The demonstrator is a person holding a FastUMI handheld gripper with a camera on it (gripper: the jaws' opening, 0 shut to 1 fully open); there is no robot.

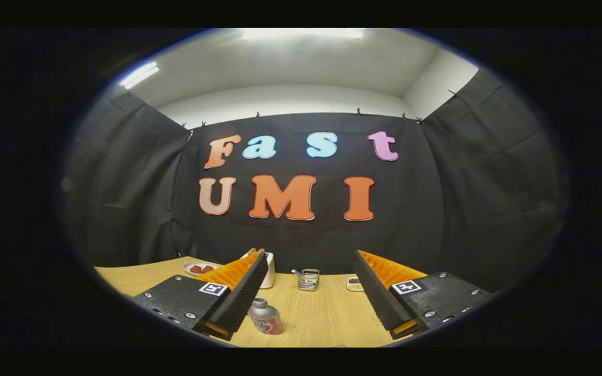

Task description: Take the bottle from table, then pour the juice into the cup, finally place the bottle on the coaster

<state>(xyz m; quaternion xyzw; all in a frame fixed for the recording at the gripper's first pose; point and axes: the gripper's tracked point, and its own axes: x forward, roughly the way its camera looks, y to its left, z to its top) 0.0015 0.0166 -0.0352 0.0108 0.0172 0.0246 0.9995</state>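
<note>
Gripper (309, 292): your fingers are spread wide, holding nothing.
Bottle: small silver metal bottle (265, 316) stands between them, near your left finger.
Cup: clear glass cup (308, 279) beyond the bottle.

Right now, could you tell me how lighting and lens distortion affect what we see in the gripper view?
In the gripper view, ceiling lights glare white while the table is evenly lit; the fisheye bows the table edge; the bottle between the open gripper's fingers is fairly sharp; the small cup beyond is soft.
</note>
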